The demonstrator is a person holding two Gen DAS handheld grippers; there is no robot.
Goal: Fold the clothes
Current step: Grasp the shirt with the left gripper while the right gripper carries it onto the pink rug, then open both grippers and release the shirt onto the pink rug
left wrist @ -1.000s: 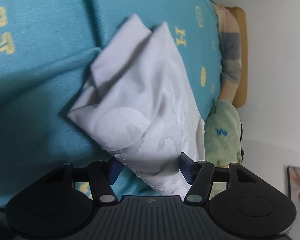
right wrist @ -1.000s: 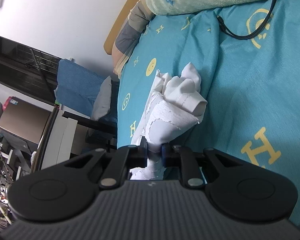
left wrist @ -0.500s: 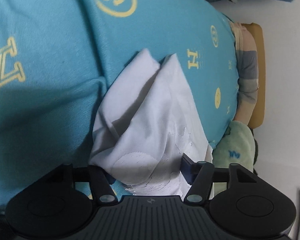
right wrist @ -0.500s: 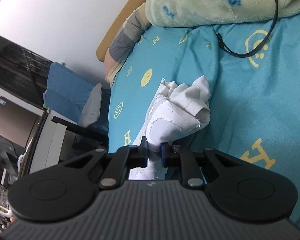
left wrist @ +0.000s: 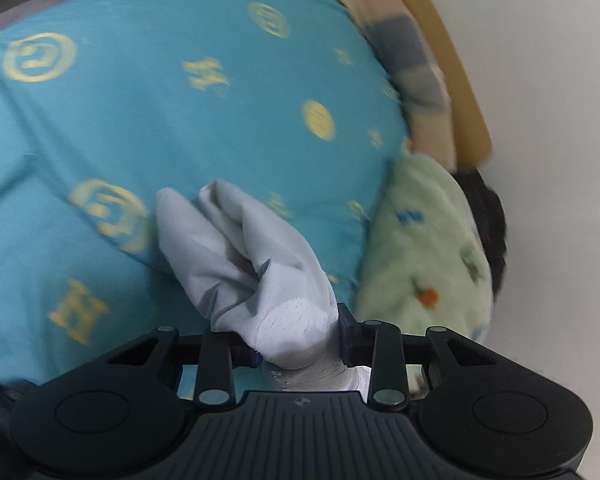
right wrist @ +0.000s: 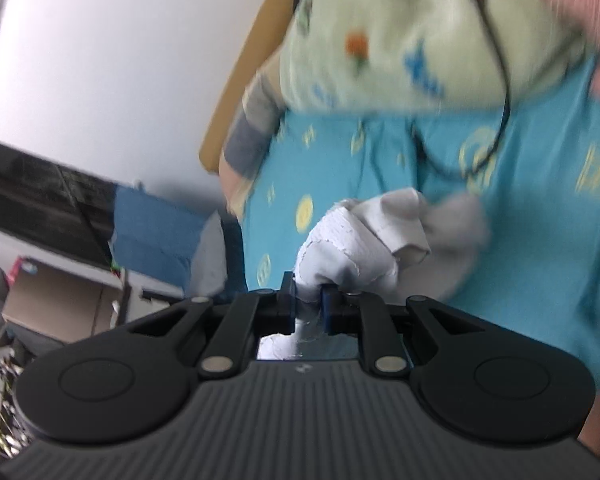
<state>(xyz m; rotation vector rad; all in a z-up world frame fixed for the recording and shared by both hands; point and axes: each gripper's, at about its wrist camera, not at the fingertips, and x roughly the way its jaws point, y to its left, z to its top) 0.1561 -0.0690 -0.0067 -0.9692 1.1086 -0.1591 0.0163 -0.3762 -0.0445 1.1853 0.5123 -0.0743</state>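
Note:
A white garment [left wrist: 252, 256] hangs bunched above the teal bedspread [left wrist: 160, 112]. In the left wrist view my left gripper [left wrist: 300, 344] is closed around a thick wad of it, the cloth filling the gap between the jaws. In the right wrist view my right gripper [right wrist: 308, 308] is shut tight on another bunched end of the white garment [right wrist: 372, 248], which trails away to the right over the bed. Both views are blurred by motion.
A pale green fleece blanket [left wrist: 428, 248] lies at the head of the bed, also in the right wrist view [right wrist: 400, 40]. A black cable [right wrist: 496, 80] runs over it. A striped pillow [left wrist: 412, 64] and wooden headboard [left wrist: 440, 56] sit against the white wall. Furniture [right wrist: 60, 240] stands beside the bed.
Both grippers have lifted and swung toward the head of the bed with the garment. The cloth has gathered from a flat spread into a bunched roll, and the left jaws have closed in on it.

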